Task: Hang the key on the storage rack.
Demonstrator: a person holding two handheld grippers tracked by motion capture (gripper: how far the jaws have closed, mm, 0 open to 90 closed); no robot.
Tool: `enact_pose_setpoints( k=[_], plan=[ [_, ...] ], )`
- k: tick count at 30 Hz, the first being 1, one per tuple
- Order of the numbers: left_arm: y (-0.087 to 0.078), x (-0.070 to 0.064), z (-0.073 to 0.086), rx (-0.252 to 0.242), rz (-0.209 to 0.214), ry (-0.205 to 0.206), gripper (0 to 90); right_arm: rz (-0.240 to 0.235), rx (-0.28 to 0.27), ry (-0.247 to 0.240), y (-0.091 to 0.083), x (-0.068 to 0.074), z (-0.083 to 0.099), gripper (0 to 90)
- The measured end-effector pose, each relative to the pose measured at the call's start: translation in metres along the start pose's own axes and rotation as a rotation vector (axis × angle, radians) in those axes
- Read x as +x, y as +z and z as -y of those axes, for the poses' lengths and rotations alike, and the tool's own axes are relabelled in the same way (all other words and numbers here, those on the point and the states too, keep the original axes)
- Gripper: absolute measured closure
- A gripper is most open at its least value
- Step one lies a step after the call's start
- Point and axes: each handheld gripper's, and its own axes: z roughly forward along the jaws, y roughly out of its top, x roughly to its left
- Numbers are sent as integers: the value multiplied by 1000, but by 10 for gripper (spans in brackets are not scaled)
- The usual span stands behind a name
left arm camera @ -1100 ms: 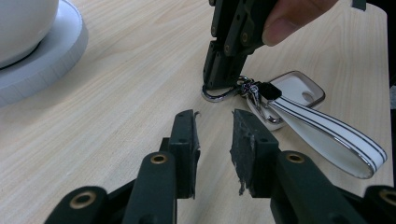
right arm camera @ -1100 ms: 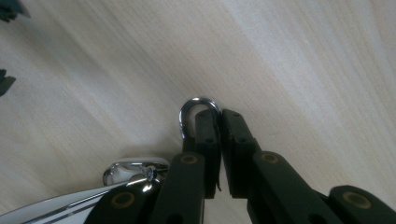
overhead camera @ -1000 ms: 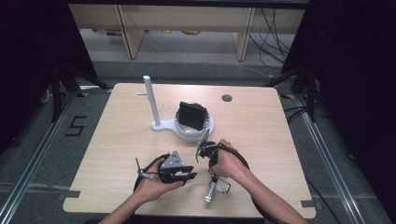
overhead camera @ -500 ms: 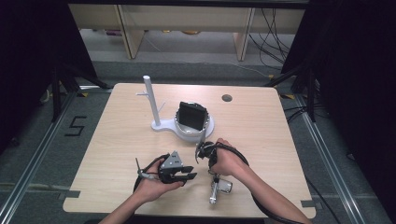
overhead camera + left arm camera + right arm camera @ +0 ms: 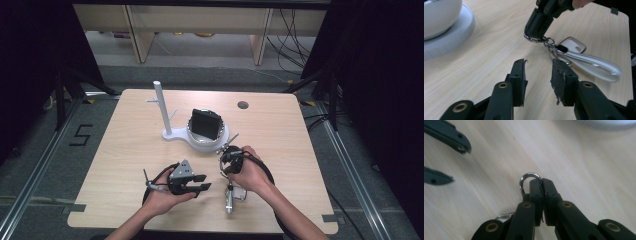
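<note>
- Between my right gripper's (image 5: 541,185) jaws sits a metal key ring (image 5: 527,180); the jaws are pressed together on it, and its loop curves out past their left tip.
- From that ring, in the left gripper view, a short chain leads down to a keychain (image 5: 584,58) with a pale strap and a clear-edged tag, both lying on the wooden table (image 5: 300,135).
- From above, my right hand (image 5: 250,172) is near the front edge of the table, with the keychain trailing toward me just below it.
- My left gripper (image 5: 537,72) has its jaws apart and holds nothing; it points at the keychain from close by, without touching it.
- My left hand (image 5: 165,195) rests low on the table, just beside my right hand.
- Farther out, beyond my right gripper, stands a white round stand (image 5: 207,140) with a tall post, carrying a dark boxy object (image 5: 206,124), possibly a small basket.
</note>
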Motion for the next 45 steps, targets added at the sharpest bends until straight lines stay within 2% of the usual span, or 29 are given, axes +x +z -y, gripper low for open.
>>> enact_pose_setpoints(
  k=[6,8,9,11,12,13,14,16,17,18,19,20,21,23,24,25,26,27,28,32,35,36,37,38,40,41,43,45],
  plan=[
    [-7,3,-8,-95,-24,-21,527,29,-221,42,-26,2,-2,885],
    [-11,3,-13,-123,-39,-18,508,57,-310,32,-32,0,-1,884],
    [-13,3,-16,-138,-47,-13,497,28,-331,68,-37,4,-1,884],
    [-15,3,-21,-175,-52,-8,479,22,-367,95,-44,6,-1,884],
    [-17,3,-24,-189,-57,-8,473,36,-392,97,-46,7,-2,884],
    [-18,3,-27,-197,-58,-7,468,24,-405,65,-48,6,-3,884],
    [-19,3,-30,-200,-59,-3,463,30,-442,56,-50,6,-4,884],
    [-19,3,-34,-209,-59,-4,455,33,-442,51,-55,8,-5,884],
    [-18,4,-37,-211,-60,-1,455,22,-464,54,-57,8,-7,884],
    [-18,4,-39,-210,-60,4,455,37,-476,53,-56,9,-8,884],
    [-17,4,-41,-213,-58,3,455,26,-470,40,-59,8,-9,884],
    [-15,5,-42,-223,-43,-2,456,31,-488,32,-59,8,-9,884],
    [-15,5,-44,-219,-47,-15,458,16,-476,50,-61,10,-10,884],
    [-12,6,-46,-227,-32,-29,462,21,-498,36,-61,11,-12,884],
    [-11,6,-47,-223,-36,-33,464,6,-497,54,-62,14,-12,884],
    [-10,7,-48,-232,-26,-34,469,14,-516,32,-62,14,-13,884],
    [-9,7,-49,-225,-31,-43,476,13,-506,33,-62,15,-13,884],
    [-8,8,-49,-226,-24,-52,485,11,-522,34,-62,16,-13,884],
    [-7,8,-49,-222,-24,-61,496,13,-538,33,-61,16,-14,884],
    [-4,11,-49,-240,-9,-97,540,-4,-526,28,-62,19,-16,884],
    [-4,12,-48,-235,-16,-111,575,-6,-535,32,-62,22,-16,884],
    [-4,12,-48,-239,-19,-120,585,-2,-537,17,-62,22,-17,884],
    [-5,12,-48,-243,-21,-119,608,-21,-529,32,-63,24,-17,884],
    [-5,12,-48,-245,-21,-118,635,-4,-554,16,-61,24,-17,884],
    [-5,13,-47,-254,-12,-122,680,-19,-545,9,-62,26,-17,884],
    [-6,13,-47,-246,-25,-119,708,-23,-539,33,-63,28,-17,884],
    [-7,12,-47,-250,-22,-111,764,-24,-561,15,-62,29,-17,884],
    [-9,12,-47,-250,-33,-105,783,-26,-571,18,-61,31,-17,884]
  ],
)
